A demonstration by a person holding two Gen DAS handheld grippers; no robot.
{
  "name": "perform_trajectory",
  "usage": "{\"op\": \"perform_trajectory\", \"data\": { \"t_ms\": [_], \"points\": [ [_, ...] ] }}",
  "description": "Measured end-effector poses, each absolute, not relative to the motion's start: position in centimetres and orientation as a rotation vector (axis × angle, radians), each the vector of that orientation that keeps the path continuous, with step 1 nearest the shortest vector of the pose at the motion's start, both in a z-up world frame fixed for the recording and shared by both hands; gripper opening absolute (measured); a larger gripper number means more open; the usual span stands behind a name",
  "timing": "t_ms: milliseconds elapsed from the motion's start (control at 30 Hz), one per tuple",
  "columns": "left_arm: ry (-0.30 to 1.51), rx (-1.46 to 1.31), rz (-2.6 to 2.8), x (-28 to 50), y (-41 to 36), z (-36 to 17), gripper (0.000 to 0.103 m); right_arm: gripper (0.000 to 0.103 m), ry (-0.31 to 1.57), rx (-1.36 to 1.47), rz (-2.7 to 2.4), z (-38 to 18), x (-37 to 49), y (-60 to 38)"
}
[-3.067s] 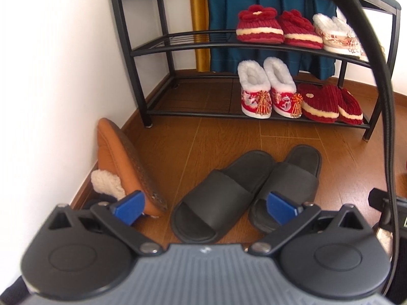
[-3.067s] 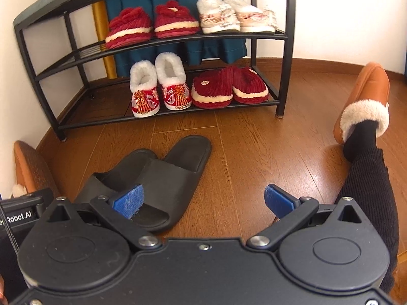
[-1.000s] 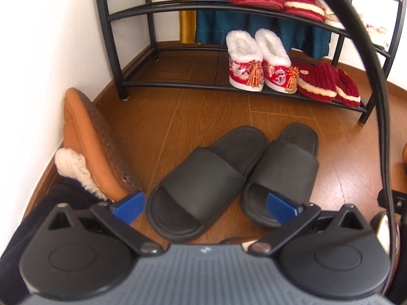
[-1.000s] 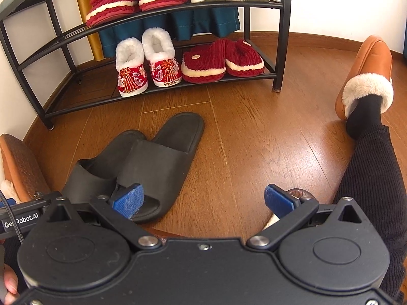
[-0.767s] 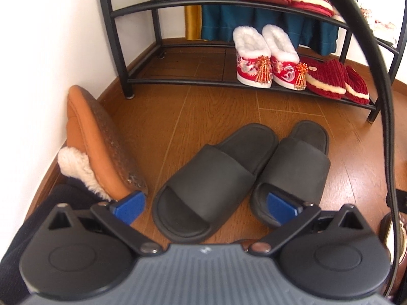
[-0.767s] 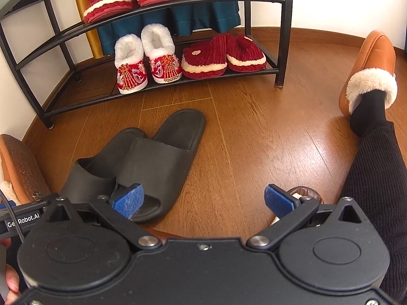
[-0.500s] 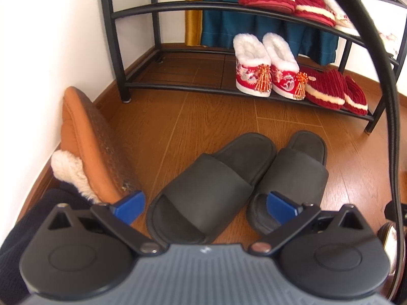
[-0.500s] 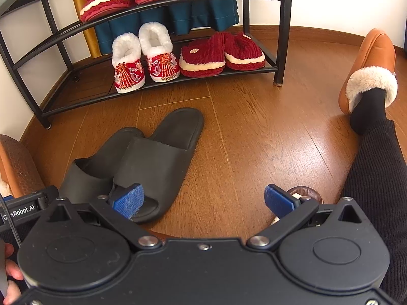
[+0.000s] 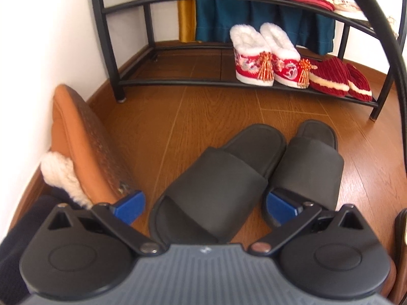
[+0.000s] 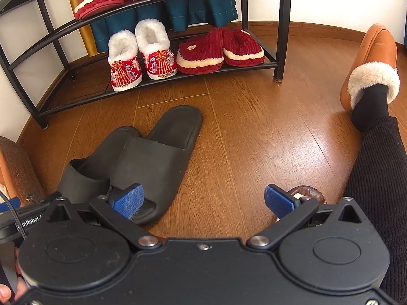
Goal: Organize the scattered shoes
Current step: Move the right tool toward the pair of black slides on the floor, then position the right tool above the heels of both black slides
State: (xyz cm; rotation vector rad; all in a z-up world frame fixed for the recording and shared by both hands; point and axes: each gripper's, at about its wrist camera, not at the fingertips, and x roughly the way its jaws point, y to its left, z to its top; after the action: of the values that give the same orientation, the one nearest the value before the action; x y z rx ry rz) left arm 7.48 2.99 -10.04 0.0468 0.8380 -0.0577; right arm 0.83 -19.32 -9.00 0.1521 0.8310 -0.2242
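Two black slide slippers lie side by side on the wooden floor, toes toward me. In the left wrist view the left slide (image 9: 211, 185) sits between the fingers of my open left gripper (image 9: 204, 204), and the right slide (image 9: 309, 167) lies behind its right fingertip. In the right wrist view the right slide (image 10: 155, 162) overlaps the left slide (image 10: 89, 172). My right gripper (image 10: 203, 199) is open above bare floor, its left fingertip over the right slide's toe opening. A brown shoe (image 10: 306, 194) peeks out behind its right finger.
A black metal shoe rack (image 10: 281, 25) stands ahead, holding red knit slippers (image 10: 218, 48), red embroidered fur-lined booties (image 10: 140, 61) and pale slippers on top. A person's legs in orange fur-lined slippers flank the floor, one (image 9: 84, 150) by the left wall, one (image 10: 371, 68) at the right.
Both grippers have come lower and closer to the black slides, which now look larger. The left slide now lies between the left gripper's fingers. Both grippers stay open.
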Motion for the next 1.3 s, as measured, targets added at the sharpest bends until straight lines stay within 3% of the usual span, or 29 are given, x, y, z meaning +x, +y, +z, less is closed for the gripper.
{"op": "perform_trajectory", "data": {
  "t_ms": [900,1300],
  "points": [
    [0.766,0.051,-0.105,4.8,3.9,-13.3,0.101,0.103,0.853,0.136,-0.209,-9.5,1.9,-18.6],
    [0.78,0.036,-0.117,5.8,3.5,-14.5,0.095,0.103,0.868,0.125,-0.212,-9.9,2.7,-18.1]
  ]
}}
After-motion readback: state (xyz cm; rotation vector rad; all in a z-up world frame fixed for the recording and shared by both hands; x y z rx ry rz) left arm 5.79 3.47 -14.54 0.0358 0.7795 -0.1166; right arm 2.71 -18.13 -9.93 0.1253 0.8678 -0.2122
